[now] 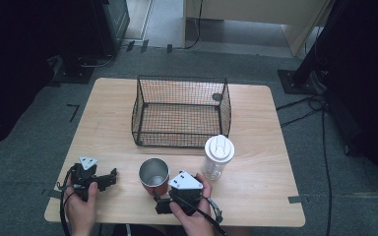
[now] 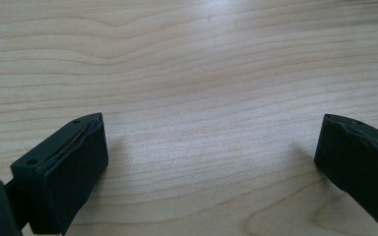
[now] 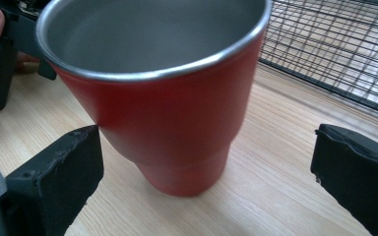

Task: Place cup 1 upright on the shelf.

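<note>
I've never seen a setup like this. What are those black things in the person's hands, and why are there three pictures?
A person holds two hand-operated grippers. The high view looks down on a wooden table with a wire basket, a red metal cup and a clear bottle with a white lid. The other two pictures come from cameras riding on each gripper. The left gripper is open over bare wood. The right gripper is open with the cup between its jaws, not yet squeezed. Nothing is held.

In the right gripper view, the red cup (image 3: 172, 118) between the spread jaws loses its far rim to the top edge. The wire basket (image 3: 334, 54) beyond it is cropped, seemingly blurred at its far mesh.
</note>
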{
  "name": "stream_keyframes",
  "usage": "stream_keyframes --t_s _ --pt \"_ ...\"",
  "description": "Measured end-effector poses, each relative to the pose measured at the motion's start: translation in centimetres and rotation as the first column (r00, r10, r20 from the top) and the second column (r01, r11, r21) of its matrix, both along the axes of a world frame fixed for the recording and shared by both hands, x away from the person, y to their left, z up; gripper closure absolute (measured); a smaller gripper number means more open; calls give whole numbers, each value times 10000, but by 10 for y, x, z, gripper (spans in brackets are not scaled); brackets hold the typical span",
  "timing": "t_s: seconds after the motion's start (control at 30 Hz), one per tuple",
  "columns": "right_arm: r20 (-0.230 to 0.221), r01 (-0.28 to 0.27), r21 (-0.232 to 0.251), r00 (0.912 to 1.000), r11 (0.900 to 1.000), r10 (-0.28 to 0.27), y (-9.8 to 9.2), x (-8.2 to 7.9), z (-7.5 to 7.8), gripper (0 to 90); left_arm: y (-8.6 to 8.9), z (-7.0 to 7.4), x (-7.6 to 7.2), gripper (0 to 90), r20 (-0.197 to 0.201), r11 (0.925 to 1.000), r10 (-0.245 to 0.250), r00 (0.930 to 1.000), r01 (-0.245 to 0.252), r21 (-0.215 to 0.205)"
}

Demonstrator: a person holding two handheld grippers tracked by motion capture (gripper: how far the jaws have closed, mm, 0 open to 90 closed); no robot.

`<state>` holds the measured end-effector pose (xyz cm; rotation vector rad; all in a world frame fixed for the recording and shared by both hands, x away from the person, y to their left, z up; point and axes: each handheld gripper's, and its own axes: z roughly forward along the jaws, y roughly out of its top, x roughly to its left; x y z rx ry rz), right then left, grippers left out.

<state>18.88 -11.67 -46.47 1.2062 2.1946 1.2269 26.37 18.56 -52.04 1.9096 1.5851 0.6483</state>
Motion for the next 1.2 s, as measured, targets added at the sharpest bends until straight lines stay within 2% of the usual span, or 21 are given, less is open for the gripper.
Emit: stream_keyframes --t_s 0.7,0.93,1.2 --pt "276 -203 343 9994 9992 193 28 8 4 0 0 0 0 4 4 10000 4 10000 -4 -6" --pt "242 -4 481 9997 9988 -7 34 11 4 0 0 0 0 4 -6 10000 2 10000 -2 -1" --pt "342 391 315 9986 9987 -401 39 14 1 41 0 0 0 5 -3 10000 -1 10000 1 -5"
